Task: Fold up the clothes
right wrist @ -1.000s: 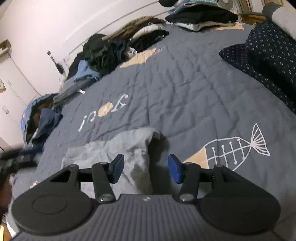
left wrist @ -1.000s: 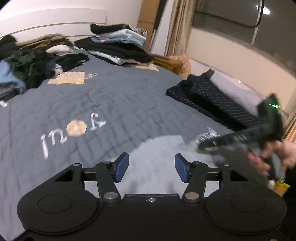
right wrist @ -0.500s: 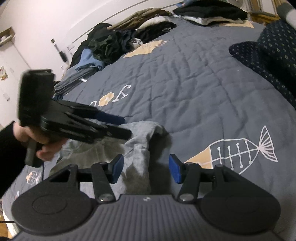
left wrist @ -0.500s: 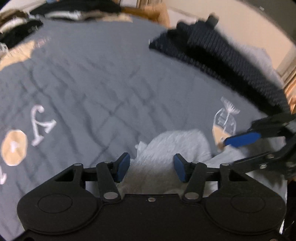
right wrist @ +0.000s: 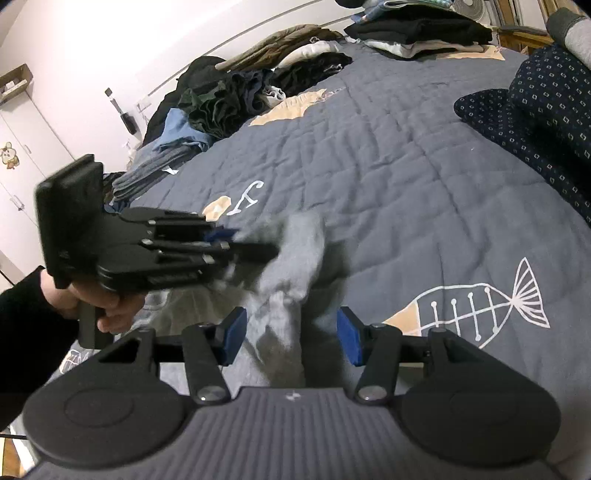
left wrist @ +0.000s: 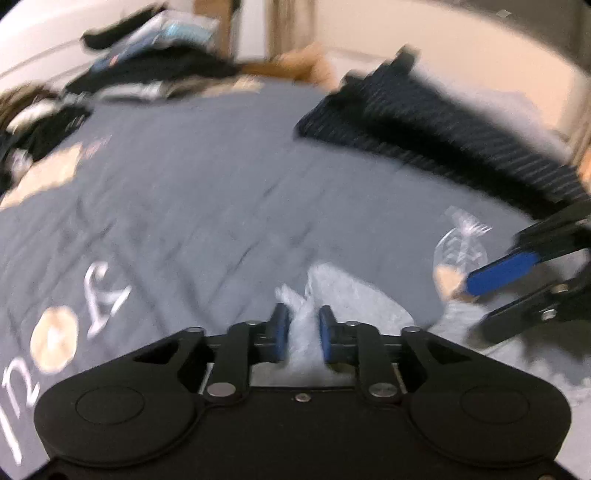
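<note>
A light grey garment (right wrist: 295, 258) lies crumpled on the blue-grey quilt (right wrist: 406, 155) near the front edge. My left gripper (left wrist: 302, 334) is shut on a bunched fold of the grey garment (left wrist: 354, 295) and lifts it; it also shows at the left of the right wrist view (right wrist: 236, 243). My right gripper (right wrist: 291, 334) is open, its blue pads on either side of the garment's near part, not closed on it. It shows at the right of the left wrist view (left wrist: 502, 288).
A dark dotted pillow (right wrist: 535, 110) lies at the right. Folded clothes (right wrist: 417, 26) are stacked at the far end, and a heap of unfolded clothes (right wrist: 221, 99) lies along the far left. The quilt has a fish print (right wrist: 476, 299).
My left gripper came down onto the grey garment and closed on a fold, pulling it up. My right gripper stayed open over the garment's near edge.
</note>
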Tool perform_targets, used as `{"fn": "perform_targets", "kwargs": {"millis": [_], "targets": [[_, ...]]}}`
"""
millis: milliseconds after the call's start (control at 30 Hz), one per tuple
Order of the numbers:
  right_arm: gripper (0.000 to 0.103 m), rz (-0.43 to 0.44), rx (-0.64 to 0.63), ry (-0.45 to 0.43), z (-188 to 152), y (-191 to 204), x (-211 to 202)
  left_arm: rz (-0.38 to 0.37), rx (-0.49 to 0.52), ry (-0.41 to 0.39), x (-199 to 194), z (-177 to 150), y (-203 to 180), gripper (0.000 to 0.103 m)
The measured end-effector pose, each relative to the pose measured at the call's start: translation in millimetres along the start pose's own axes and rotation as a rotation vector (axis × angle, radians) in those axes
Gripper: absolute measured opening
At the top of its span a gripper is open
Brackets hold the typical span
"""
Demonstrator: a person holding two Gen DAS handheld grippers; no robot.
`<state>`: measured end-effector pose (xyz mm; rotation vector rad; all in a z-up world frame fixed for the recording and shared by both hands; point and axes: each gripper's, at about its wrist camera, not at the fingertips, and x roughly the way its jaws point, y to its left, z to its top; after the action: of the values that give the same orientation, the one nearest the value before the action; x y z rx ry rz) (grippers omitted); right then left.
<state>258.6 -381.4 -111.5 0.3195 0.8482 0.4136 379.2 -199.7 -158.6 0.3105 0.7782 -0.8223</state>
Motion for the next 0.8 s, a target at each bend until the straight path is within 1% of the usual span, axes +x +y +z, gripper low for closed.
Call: {"fn": "perform_targets", "kwargs": {"millis": [33, 67, 100, 133, 167, 200, 233, 300, 333, 367, 400, 433, 500, 567, 633, 667, 700, 733, 800], "targets": [[0.053, -0.004, -0.004, 0.005, 0, 0, 1, 0.027, -0.025, -0.021, -5, 0, 5, 0.028], [0.053, -0.004, -0.008, 0.008, -1, 0, 1, 0.037, -0.070, -0.060, -15, -1, 12, 0.033], [0.053, -0.002, -0.011, 0.010, -1, 1, 1, 0.027, -0.132, -0.091, -27, -1, 21, 0.043], [0.053, 0.000, -0.012, 0.010, -1, 1, 0, 0.016, -0.192, -0.124, -41, -2, 30, 0.046], [0.053, 0.003, -0.013, 0.008, -1, 1, 0, 0.019, -0.222, -0.147, -52, -4, 34, 0.046], [0.053, 0.009, -0.015, 0.004, 0, 1, -1, 0.024, -0.241, -0.160, -63, -7, 36, 0.046], [0.053, 0.018, -0.016, 0.001, 0, 2, -2, 0.018, -0.250, -0.163, -74, -10, 37, 0.049], [0.053, 0.034, -0.020, -0.004, 1, 4, -4, -0.003, -0.224, -0.139, -86, -18, 34, 0.051], [0.053, 0.037, -0.022, -0.007, 1, 6, -4, 0.020, -0.189, -0.120, -88, -22, 30, 0.052], [0.053, 0.037, -0.024, -0.007, 1, 8, -4, 0.043, -0.158, -0.092, -86, -26, 26, 0.052], [0.053, 0.036, -0.027, -0.005, 0, 9, -4, 0.050, -0.144, -0.061, -82, -30, 23, 0.053], [0.053, 0.035, -0.029, -0.004, 0, 11, -3, 0.056, -0.132, -0.029, -78, -35, 21, 0.053], [0.053, 0.033, -0.028, -0.001, 0, 13, -2, 0.054, -0.100, 0.010, -69, -40, 18, 0.053], [0.053, 0.034, -0.026, 0.003, 0, 14, 0, 0.051, -0.068, 0.047, -60, -45, 15, 0.051], [0.053, 0.036, -0.028, 0.005, 0, 14, 1, 0.040, -0.053, 0.089, -53, -47, 14, 0.045], [0.053, 0.037, -0.028, 0.006, 0, 14, 1, 0.034, -0.043, 0.086, -52, -48, 15, 0.039], [0.053, 0.038, -0.027, 0.007, 1, 14, 2, 0.031, -0.036, 0.087, -53, -51, 14, 0.020], [0.053, 0.038, -0.024, 0.009, 1, 13, 2, 0.027, -0.040, 0.097, -53, -52, 16, 0.016], [0.053, 0.032, -0.017, 0.010, 1, 12, 4, 0.023, -0.049, 0.080, -59, -52, 18, 0.012]]}}
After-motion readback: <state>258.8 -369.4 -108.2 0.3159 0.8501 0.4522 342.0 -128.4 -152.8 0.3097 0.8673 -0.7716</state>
